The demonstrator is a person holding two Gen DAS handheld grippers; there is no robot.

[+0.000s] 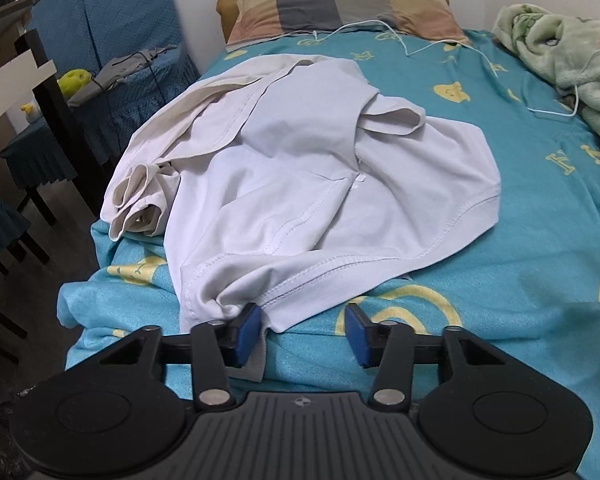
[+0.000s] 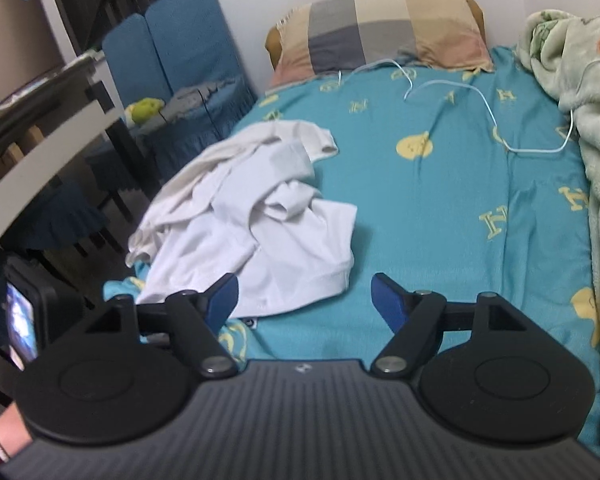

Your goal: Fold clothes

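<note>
Left wrist view: white shirt (image 1: 300, 176) crumpled in a heap at centre, on turquoise bedsheet (image 1: 520, 240) with yellow print, hem reaching down to 6 o'clock. Left gripper (image 1: 302, 334) at 6 o'clock, jaws wide, nothing gripped; left pad (image 1: 247, 334) touching the shirt's hem edge, right pad on bare sheet. Plaid pillow (image 1: 340, 0) at 12 o'clock, white cable (image 1: 420, 46) trailing across sheet at 1 o'clock, pale green blanket (image 1: 572, 64) at 2 o'clock. Blue chair (image 1: 120, 20) at 10 o'clock beside the bed.

Right wrist view: same shirt (image 2: 252, 216) bunched at 9 to 10 o'clock of centre, near the bed's left edge. Right gripper (image 2: 306, 300) at 6 o'clock, jaws wide, empty, left pad over the shirt's near hem; contact unclear. Pillow (image 2: 380, 32) at 12 o'clock, blanket (image 2: 592, 160) along 3 o'clock. Hand (image 2: 8, 436) with red cuff at 8 o'clock.
</note>
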